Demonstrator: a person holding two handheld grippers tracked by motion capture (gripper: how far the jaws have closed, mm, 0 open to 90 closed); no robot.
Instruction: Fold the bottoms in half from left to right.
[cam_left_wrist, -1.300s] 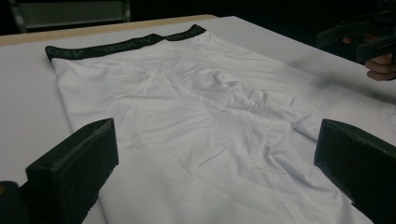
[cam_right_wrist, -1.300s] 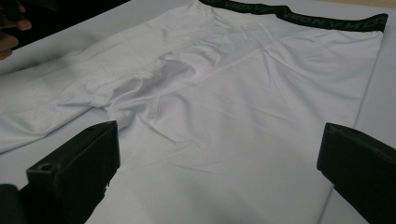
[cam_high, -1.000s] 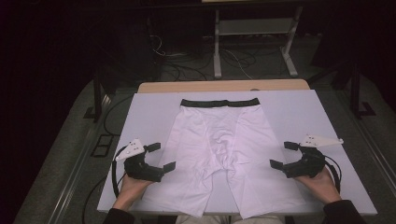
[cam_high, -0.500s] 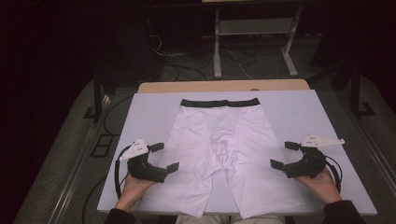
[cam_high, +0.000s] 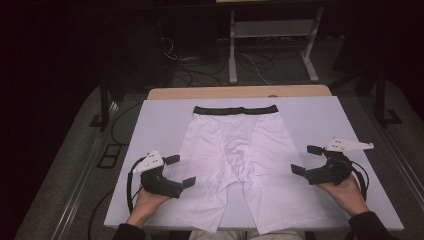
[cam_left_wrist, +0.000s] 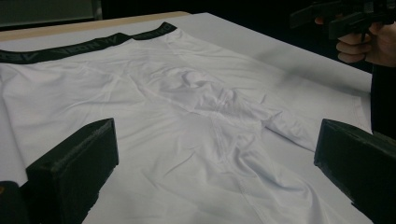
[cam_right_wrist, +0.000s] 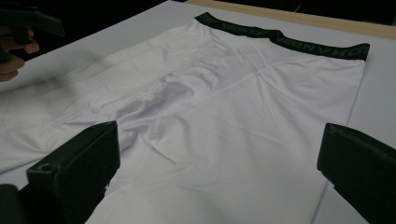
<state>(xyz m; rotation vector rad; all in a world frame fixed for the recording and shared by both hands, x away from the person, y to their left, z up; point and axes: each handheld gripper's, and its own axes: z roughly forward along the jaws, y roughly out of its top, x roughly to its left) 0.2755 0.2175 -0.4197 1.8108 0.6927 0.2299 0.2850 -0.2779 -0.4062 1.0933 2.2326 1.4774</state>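
Note:
White shorts (cam_high: 235, 160) with a black waistband (cam_high: 235, 109) lie flat on the white table (cam_high: 310, 120), waistband at the far side and legs toward me. My left gripper (cam_high: 180, 171) hovers open at the outer edge of the left leg, holding nothing. My right gripper (cam_high: 307, 160) hovers open at the outer edge of the right leg, also empty. The left gripper view looks across the crotch seam (cam_left_wrist: 219, 100) between wide-apart jaws, with the other gripper (cam_left_wrist: 327, 16) far off. The right gripper view looks over the shorts (cam_right_wrist: 224, 107) up to the waistband (cam_right_wrist: 285, 39).
A wooden strip (cam_high: 240, 92) runs along the table's far edge. Beyond it stand a metal frame (cam_high: 270, 45) and loose cables (cam_high: 250, 62) on the dark floor. Bare table surface lies left and right of the shorts.
The left gripper has edged slightly toward the shorts' left leg. The right gripper has barely moved. Both stay open.

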